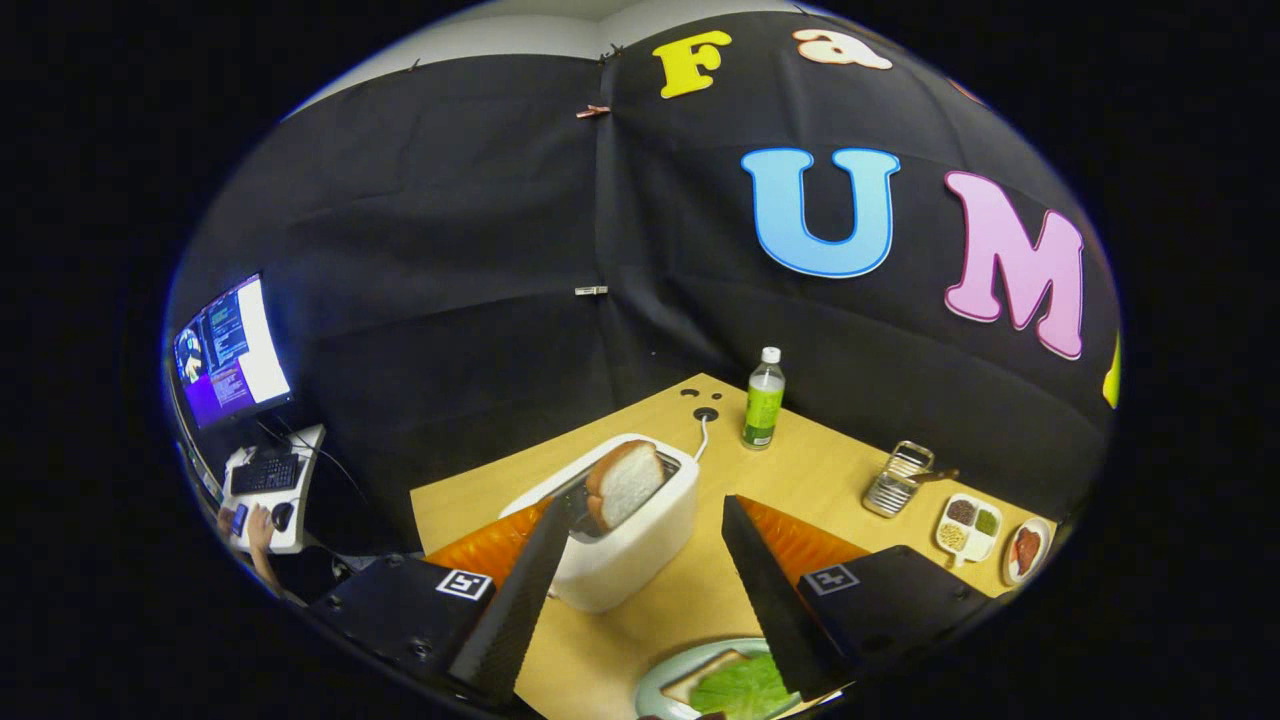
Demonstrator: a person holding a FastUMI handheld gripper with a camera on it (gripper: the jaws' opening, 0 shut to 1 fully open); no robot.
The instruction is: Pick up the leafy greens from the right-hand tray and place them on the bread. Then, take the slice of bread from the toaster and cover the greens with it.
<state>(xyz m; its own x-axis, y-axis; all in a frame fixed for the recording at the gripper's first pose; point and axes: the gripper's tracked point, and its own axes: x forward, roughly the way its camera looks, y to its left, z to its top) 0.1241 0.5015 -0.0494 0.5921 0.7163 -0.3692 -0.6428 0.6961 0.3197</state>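
Gripper view: gripper (640,590) held above the table (800,470), tilted down toward it; jaws spread wide, pinching nothing; toaster (615,535) just ahead, between the fingers and nearer the left one; slice of bread (625,482) standing tilted in the toaster slot, half out; plate (650,690) at the table's near edge, under the fingertips, carrying bread (705,672) with leafy greens (745,690) on top; bottle (763,398) near the far corner; wire rack (897,480), divided dish (968,526) and small plate (1026,550) along the right edge; a person's hand (262,522) at a keyboard (266,472) beyond the table's left side, below a monitor (230,352).
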